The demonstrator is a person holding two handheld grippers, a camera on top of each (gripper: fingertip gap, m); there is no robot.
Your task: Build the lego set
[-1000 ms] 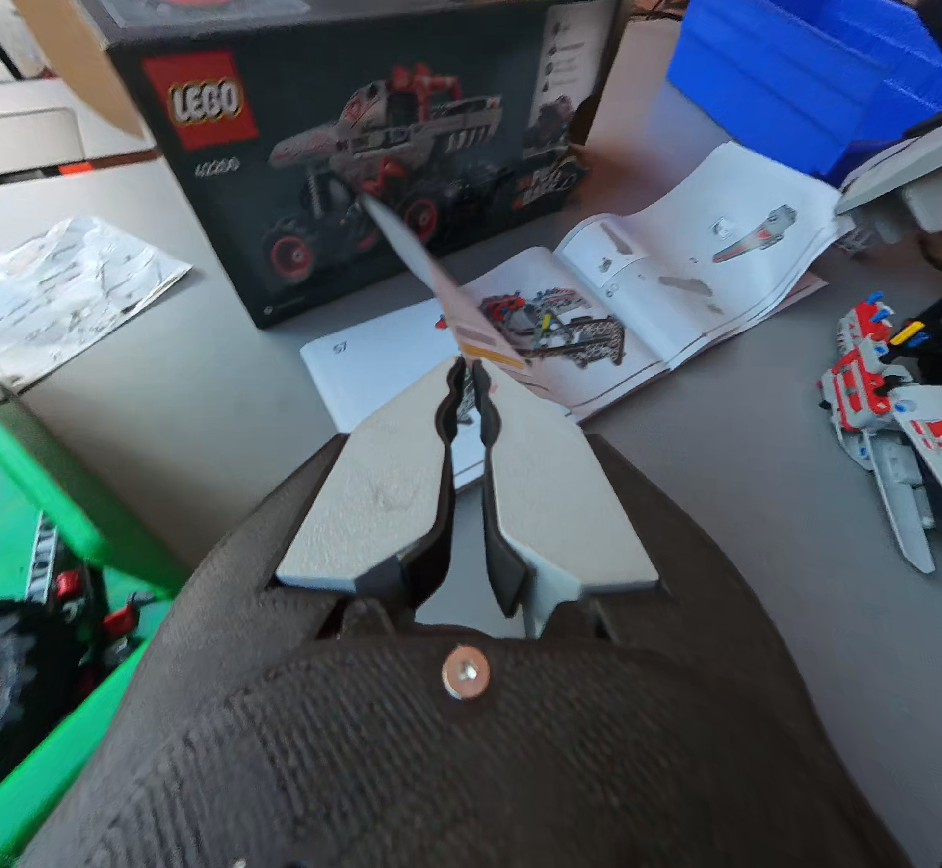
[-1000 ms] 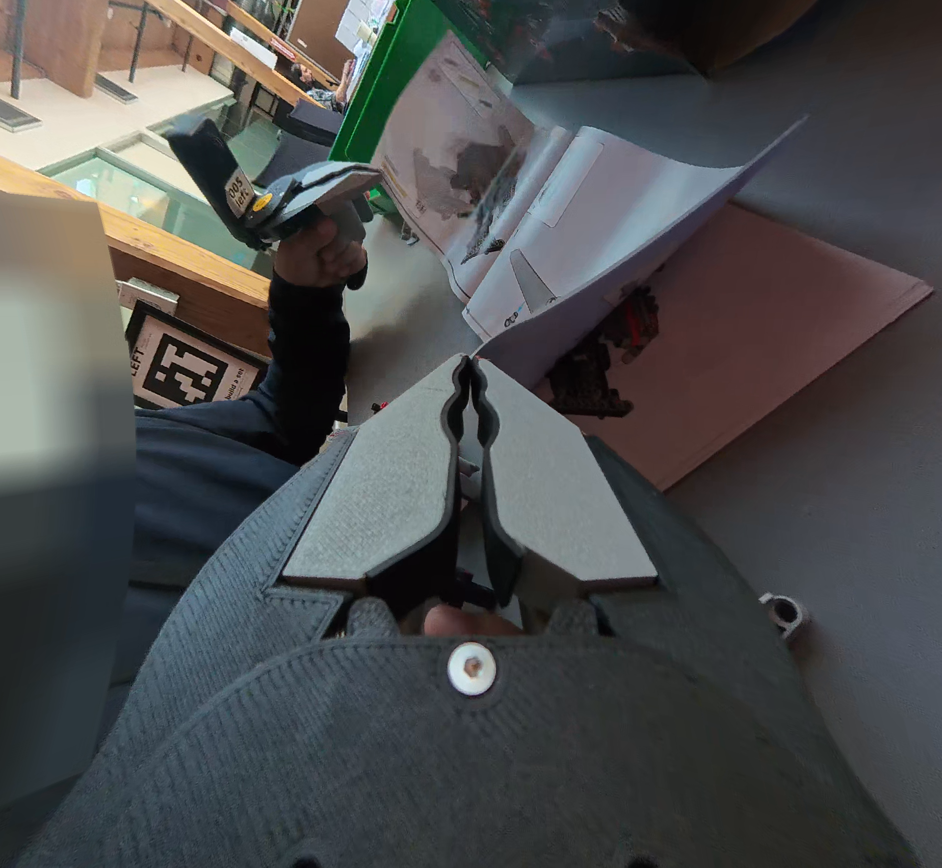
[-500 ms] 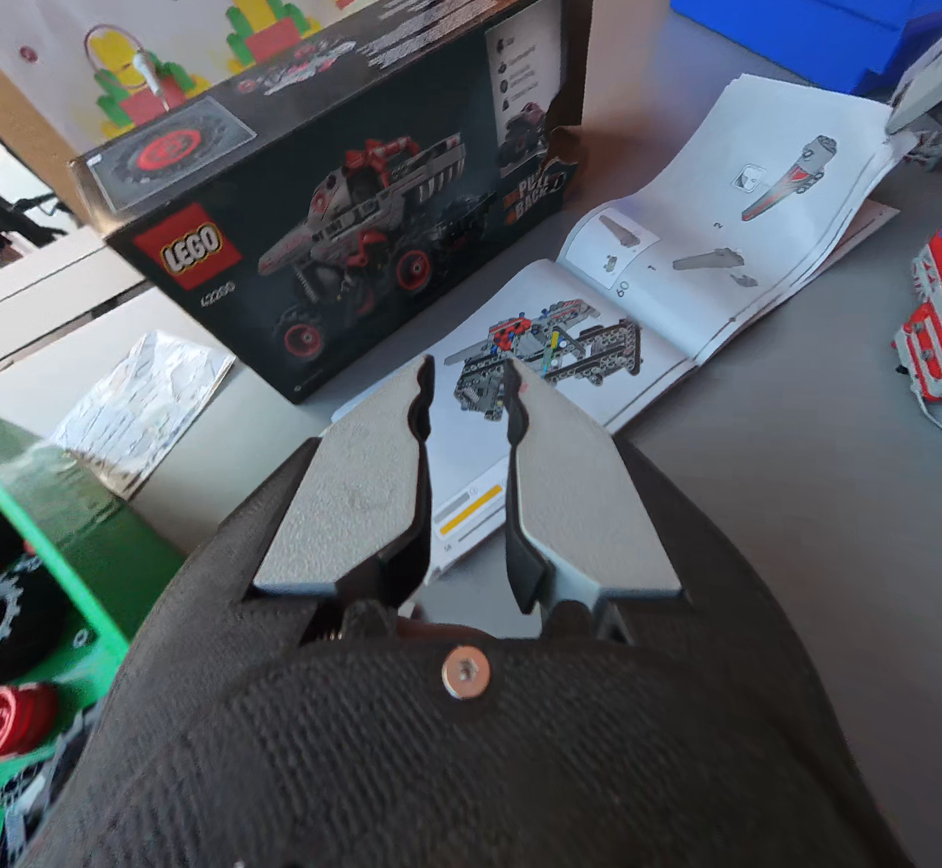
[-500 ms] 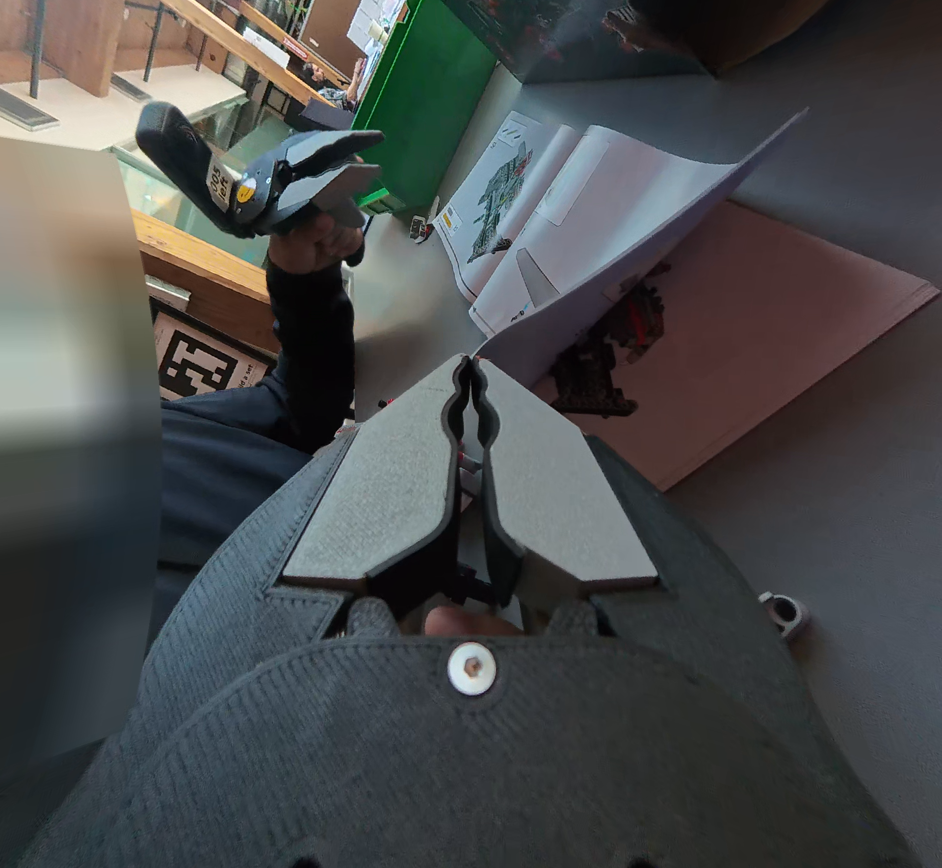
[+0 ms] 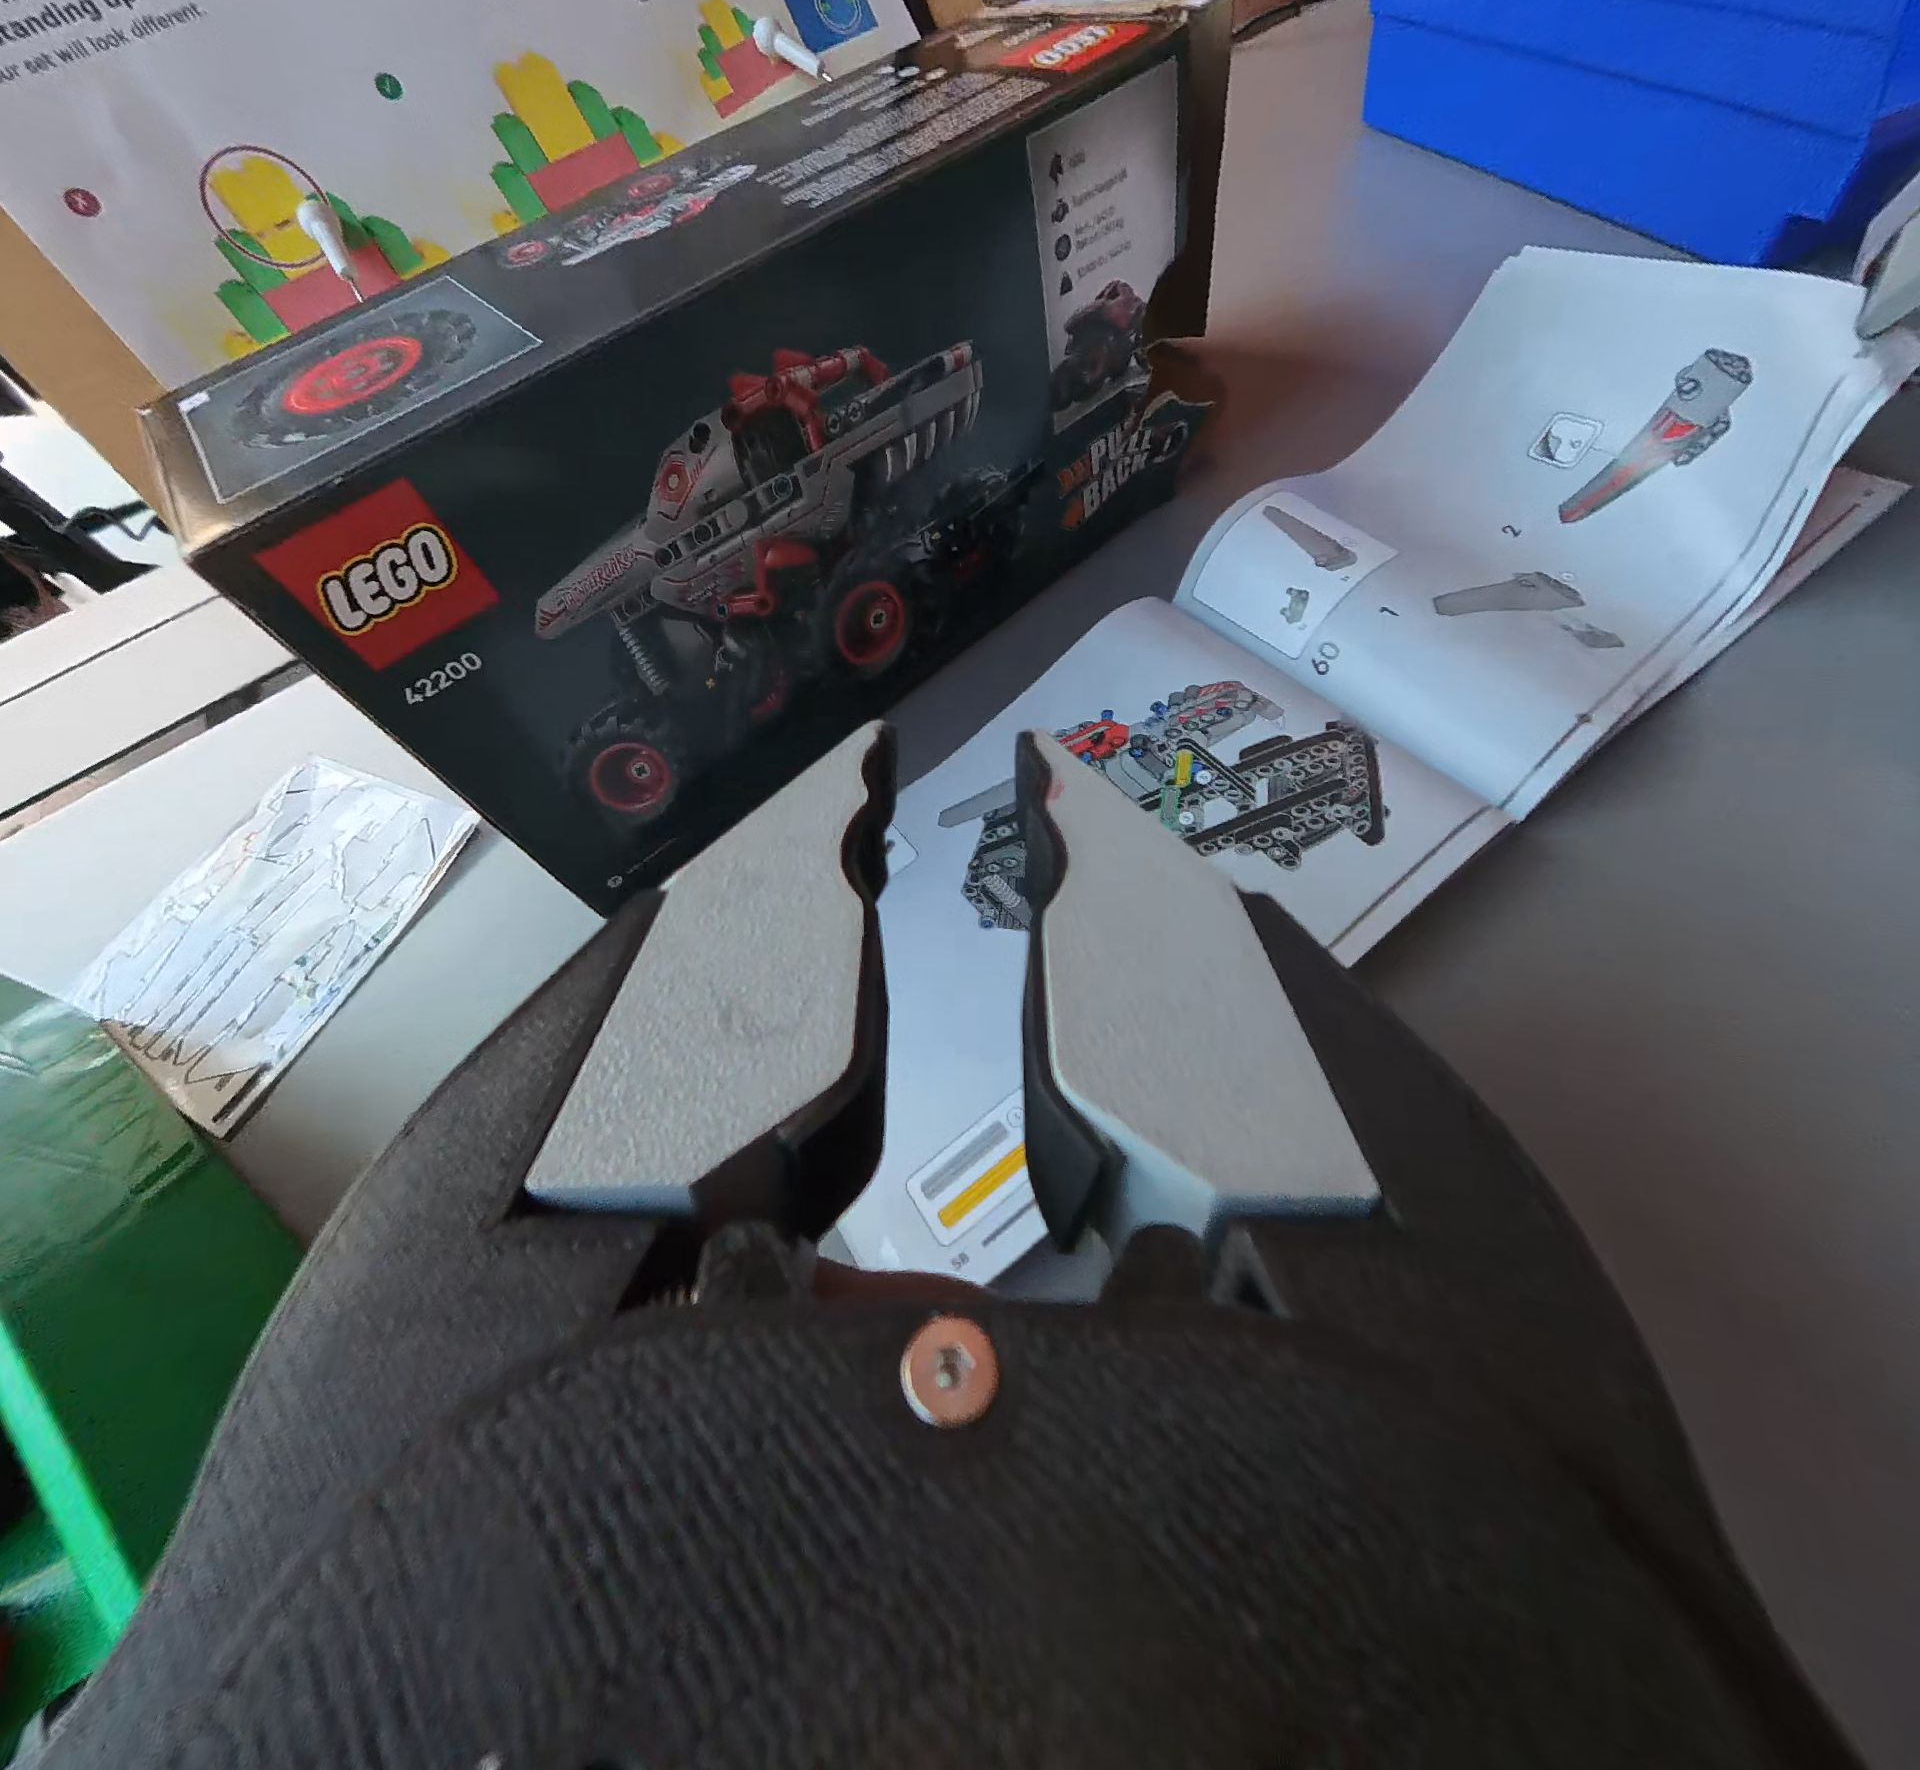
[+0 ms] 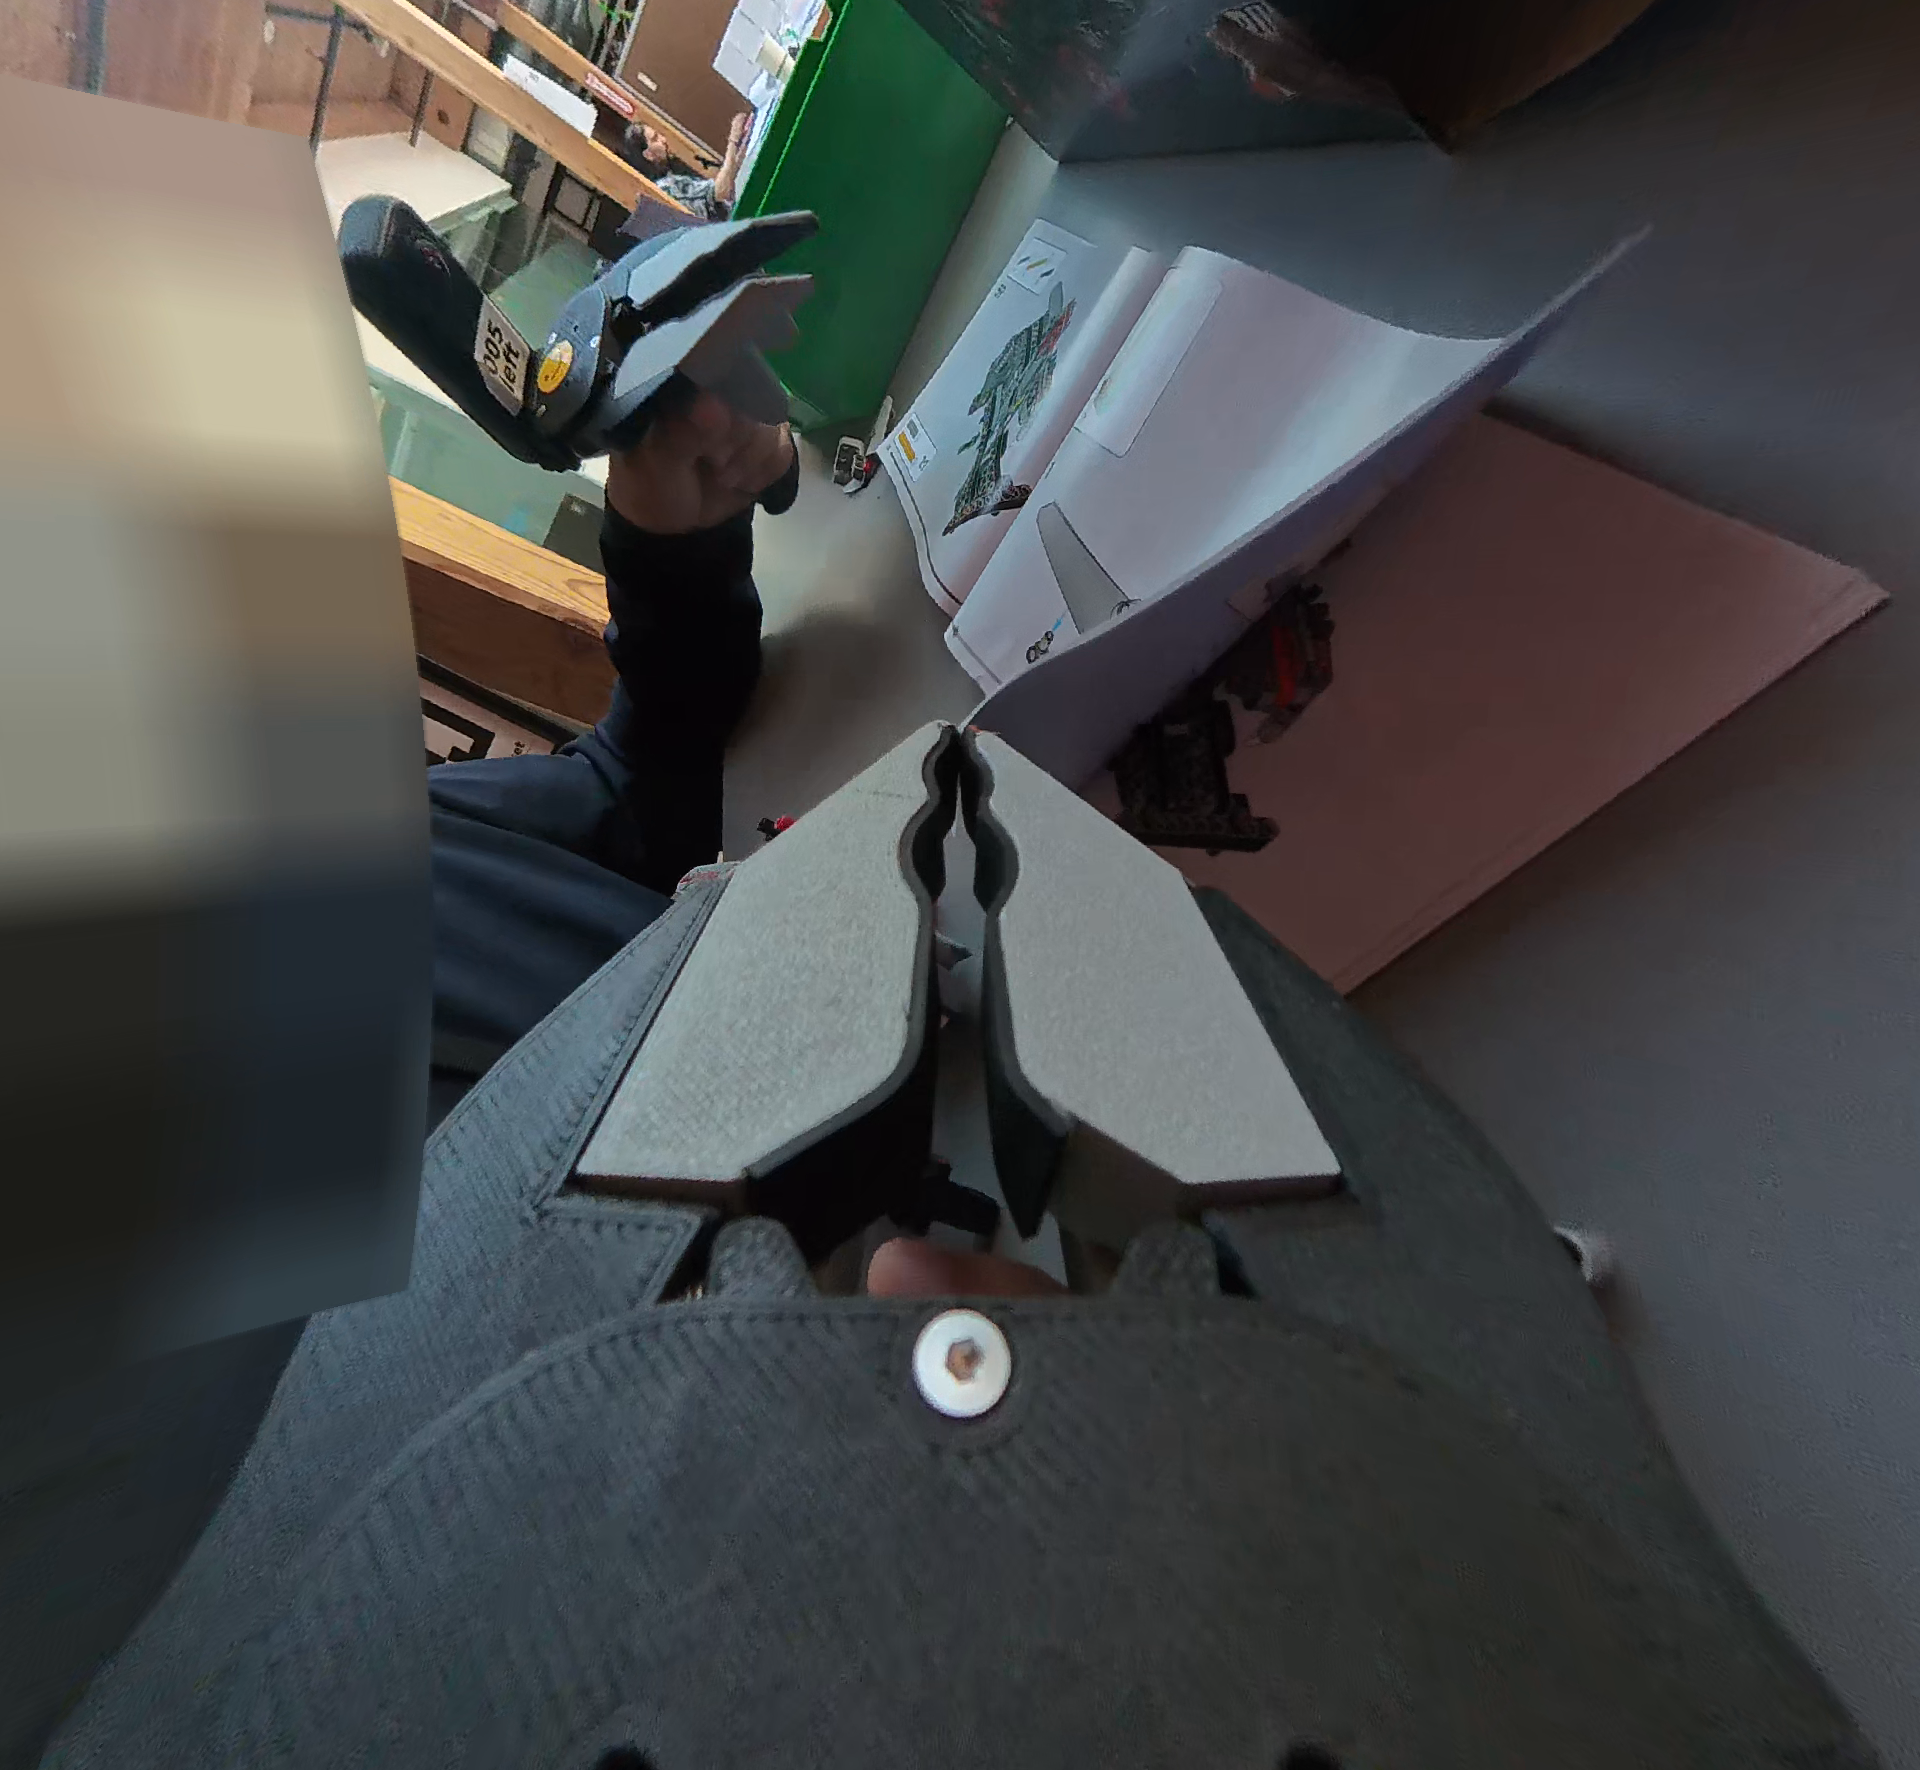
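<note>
The instruction booklet [image 5: 1455, 515] lies open on the grey table in front of the black Lego box [image 5: 675, 473]. My left gripper [image 5: 954, 754] is open and empty, held above the booklet's left page. It also shows in the right wrist view [image 6: 769, 276], raised in a hand. My right gripper [image 6: 958, 744] is shut on the corner of a booklet page [image 6: 1247, 432] and holds that page lifted in a curve. Part of my right gripper shows at the right edge of the left wrist view [image 5: 1896, 286]. Under the lifted page, a pinkish page [image 6: 1558, 681] lies flat.
A blue bin [image 5: 1662, 37] stands at the back right and a green bin [image 5: 83, 1253] at the left. A crumpled clear bag [image 5: 270, 910] lies left of the box. A printed poster [image 5: 416, 6] stands behind it. A small loose piece [image 6: 857, 463] lies by the booklet. One gripper's finger ends stand about 25 cm off the other's.
My left gripper let go of the page it pinched, opened wider and rose back from the booklet. That page now lies flat on the left. The right gripper stayed shut on its page.
</note>
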